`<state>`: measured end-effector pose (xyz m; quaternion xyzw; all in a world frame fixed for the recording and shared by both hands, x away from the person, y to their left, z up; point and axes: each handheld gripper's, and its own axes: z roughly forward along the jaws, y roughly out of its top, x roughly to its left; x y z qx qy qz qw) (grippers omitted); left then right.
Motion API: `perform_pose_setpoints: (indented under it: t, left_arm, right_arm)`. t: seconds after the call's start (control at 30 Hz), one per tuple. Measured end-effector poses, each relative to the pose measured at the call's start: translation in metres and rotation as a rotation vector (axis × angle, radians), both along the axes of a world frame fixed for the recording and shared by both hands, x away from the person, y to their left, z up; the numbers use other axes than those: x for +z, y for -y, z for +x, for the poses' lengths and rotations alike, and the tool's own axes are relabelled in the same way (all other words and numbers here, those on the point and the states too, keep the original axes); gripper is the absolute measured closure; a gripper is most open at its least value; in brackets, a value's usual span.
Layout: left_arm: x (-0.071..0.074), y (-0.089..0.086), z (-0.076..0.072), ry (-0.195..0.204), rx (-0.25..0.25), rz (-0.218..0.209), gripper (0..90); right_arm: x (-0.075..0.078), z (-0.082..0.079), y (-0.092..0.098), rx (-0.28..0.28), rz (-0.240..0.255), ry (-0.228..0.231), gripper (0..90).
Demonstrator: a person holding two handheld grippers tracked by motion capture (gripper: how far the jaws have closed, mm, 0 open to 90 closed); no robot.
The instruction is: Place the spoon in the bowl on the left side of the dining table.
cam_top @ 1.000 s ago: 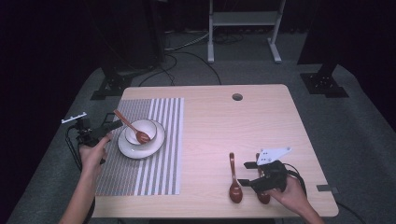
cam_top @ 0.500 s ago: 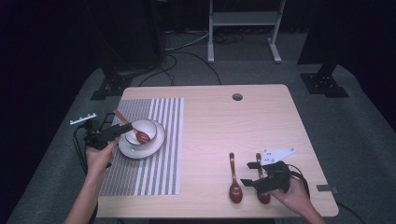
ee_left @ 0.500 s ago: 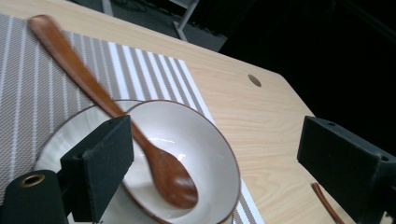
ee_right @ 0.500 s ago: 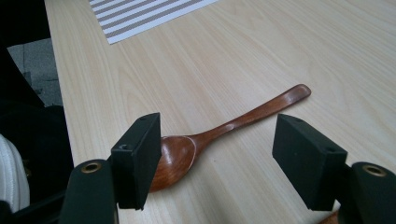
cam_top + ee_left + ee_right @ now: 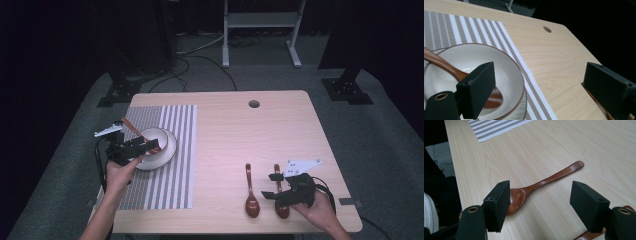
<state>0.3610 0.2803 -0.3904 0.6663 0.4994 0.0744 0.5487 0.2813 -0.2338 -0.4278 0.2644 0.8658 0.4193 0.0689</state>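
Observation:
A white bowl with a brown rim sits on a white plate on the striped placemat. A brown wooden spoon lies in the bowl, its handle out over the far-left rim. My left gripper hovers open over the bowl's near-left side; in the left gripper view the spoon runs behind the left jaw. Two more wooden spoons lie at the front right: one bare on the table, the other partly under my open right gripper. In the right gripper view the first spoon lies across the gap between the jaws.
The wooden table has a round cable hole near its far edge. The placemat's corner shows beyond the right gripper. A metal stand, cables and dark floor lie past the table. Between mat and spoons is bare wood.
My left gripper has swung right, from beside the plate's left edge to over the bowl. The right gripper and both table spoons have stayed in place.

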Motion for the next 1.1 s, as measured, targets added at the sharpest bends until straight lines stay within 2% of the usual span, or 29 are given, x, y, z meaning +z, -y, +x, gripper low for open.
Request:
perform_pose_setpoints:
  t: [0.7, 1.1]
  left_arm:
    - [-0.004, 0.046, -0.009, 0.010, -0.106, 0.020, 9.5]
    - [-0.013, 0.073, -0.012, -0.003, -0.161, 0.034, 9.3]
  right_arm:
    - [-0.004, -0.001, 0.008, -0.020, 0.001, -0.005, 31.2]
    - [-0.005, -0.003, 0.014, -0.039, 0.013, -0.010, 31.2]
